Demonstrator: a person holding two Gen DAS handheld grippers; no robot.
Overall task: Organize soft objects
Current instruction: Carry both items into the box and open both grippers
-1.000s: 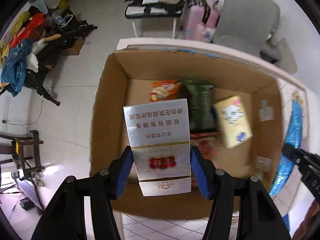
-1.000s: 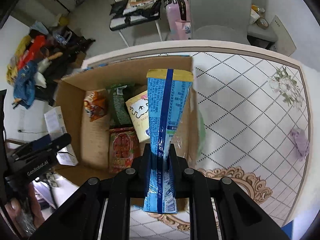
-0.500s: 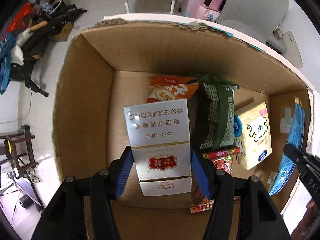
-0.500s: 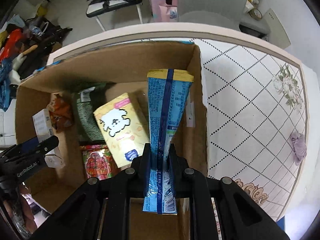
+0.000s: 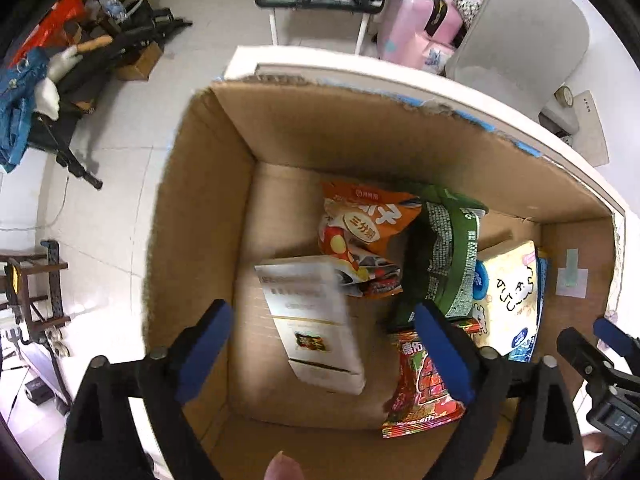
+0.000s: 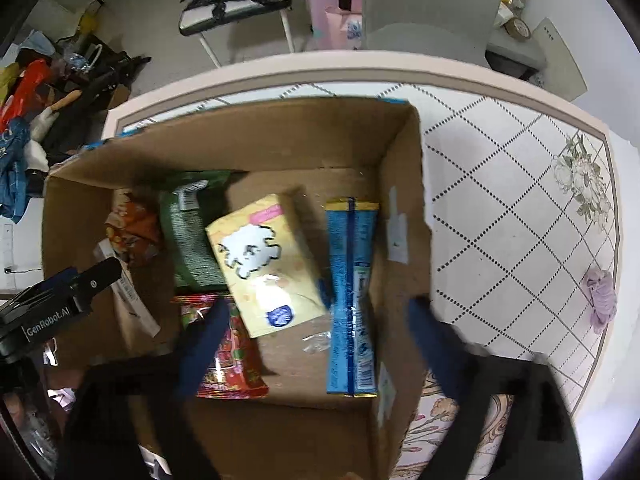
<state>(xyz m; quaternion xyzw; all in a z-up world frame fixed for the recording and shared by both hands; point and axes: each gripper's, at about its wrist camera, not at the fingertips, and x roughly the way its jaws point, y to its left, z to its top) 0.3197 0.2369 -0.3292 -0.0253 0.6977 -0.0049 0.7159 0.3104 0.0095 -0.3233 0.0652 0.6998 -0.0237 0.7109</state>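
An open cardboard box stands on the table. My left gripper is open above its left half; the white and silver carton lies free and blurred below it. My right gripper is open above the box's right half; the blue snack packet lies free by the right wall. Also inside are an orange bag, a green bag, a yellow tissue pack and a red packet.
A purple soft thing lies on the patterned tablecloth to the right of the box. A grey chair and a pink suitcase stand behind the table. Clutter lies on the floor at the left.
Both grippers opened. The carton dropped out of the left one and the blue packet out of the right one, both into the box. Both grippers rose slightly.
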